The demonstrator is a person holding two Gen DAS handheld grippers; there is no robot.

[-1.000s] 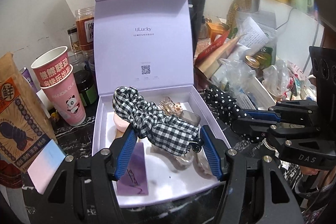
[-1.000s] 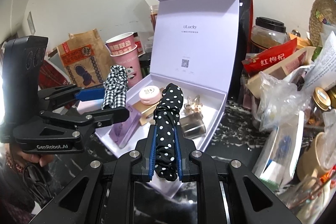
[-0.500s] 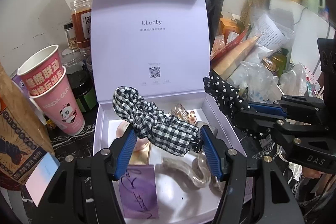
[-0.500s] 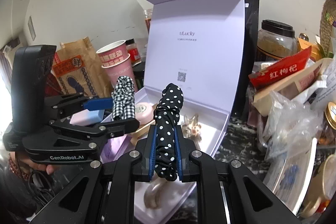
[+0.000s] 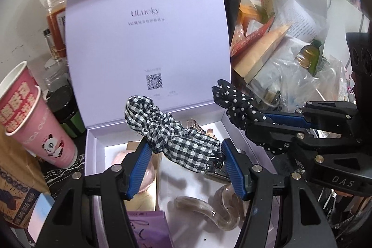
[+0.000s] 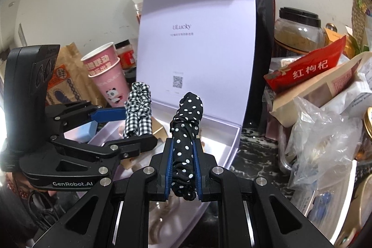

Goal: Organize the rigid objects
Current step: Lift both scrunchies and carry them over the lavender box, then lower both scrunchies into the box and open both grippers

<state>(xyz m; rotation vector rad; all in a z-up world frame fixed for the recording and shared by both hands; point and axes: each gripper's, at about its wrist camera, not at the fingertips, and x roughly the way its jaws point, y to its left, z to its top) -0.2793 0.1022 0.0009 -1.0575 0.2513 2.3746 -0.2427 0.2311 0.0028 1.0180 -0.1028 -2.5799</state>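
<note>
An open lavender gift box [image 5: 93,143] has its lid [image 5: 148,38] standing upright. Inside lie a clear hair claw [image 5: 209,206], a pink round compact [image 5: 146,169], a purple card [image 5: 148,229] and small clips [image 5: 197,127]. My left gripper [image 5: 184,145] is shut on a black-and-white checked scrunchie [image 5: 167,131], stretched between its blue pads above the box floor. My right gripper [image 6: 182,143] is shut on a black polka-dot scrunchie [image 6: 187,122] that stands upright over the box's right part. From the right wrist, the left gripper [image 6: 130,129] and the checked scrunchie [image 6: 138,108] show at left.
Stacked pink paper cups [image 5: 34,122] and a brown snack bag [image 5: 14,190] stand left of the box, jars [image 5: 55,22] behind them. To the right are a red packet [image 6: 309,69], a lidded jar [image 6: 297,31] and crumpled plastic bags [image 6: 325,136]. The counter is dark marble [image 6: 253,138].
Both grippers have moved forward and a little down over the box, which now fills more of each view. Each still grips its scrunchie.
</note>
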